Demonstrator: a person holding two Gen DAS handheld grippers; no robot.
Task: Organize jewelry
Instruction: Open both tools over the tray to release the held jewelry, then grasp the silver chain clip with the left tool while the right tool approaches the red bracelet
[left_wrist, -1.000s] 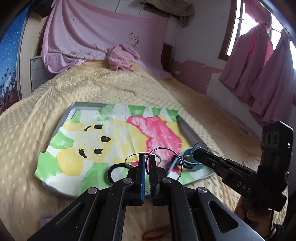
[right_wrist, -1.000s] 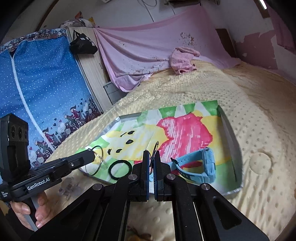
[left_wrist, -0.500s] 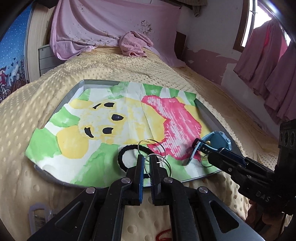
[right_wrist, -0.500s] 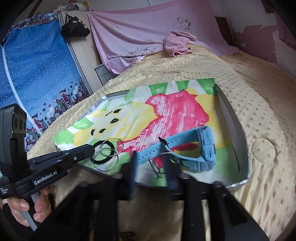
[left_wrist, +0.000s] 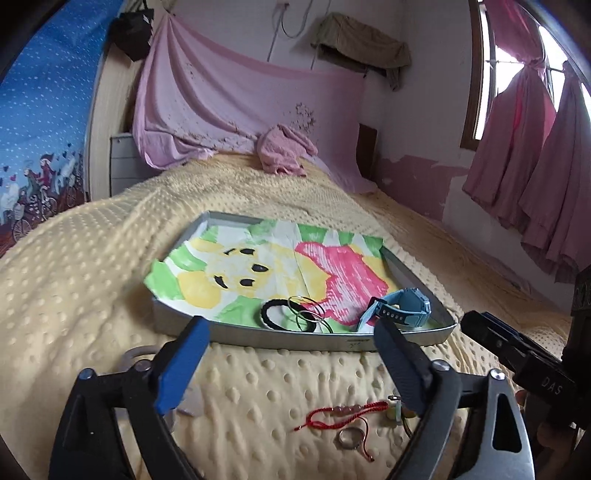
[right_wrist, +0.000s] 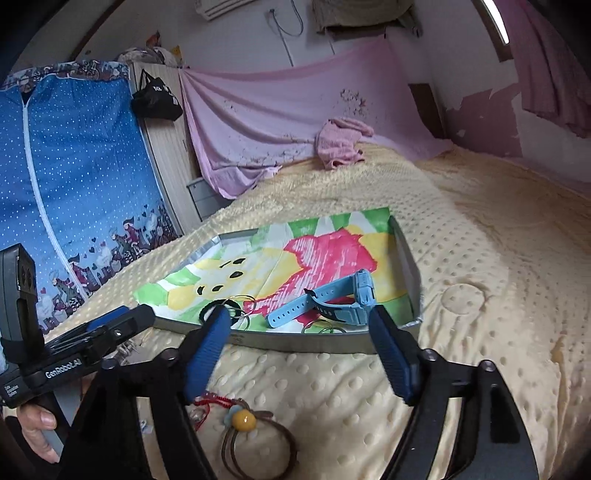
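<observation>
Having just opened both jaws wide and empty, leaving hoops (left_wrist: 308, 312) in tray (left_wrist: 295, 338), freeing left gripper (left_wrist: 288, 354) and right gripper (right_wrist: 299, 347) for bracelet (left_wrist: 343, 413) on bed (left_wrist: 74, 277)

1. Left wrist view: low over the near edge of the bed (left_wrist: 92, 258), facing the headboard end, tilted down along its own fingers (left_wrist: 181, 369).
2. Right wrist view: same near edge, further right, angled toward the left wall.
3. Both close to the tray (left_wrist: 295, 338) (right_wrist: 295, 341).
4. Shared: tray, blue watch (left_wrist: 402, 308) (right_wrist: 332, 299), yellow blanket, pink sheet (left_wrist: 240, 110) (right_wrist: 295, 107).
5. Each view catches the other gripper at its side edge.
</observation>
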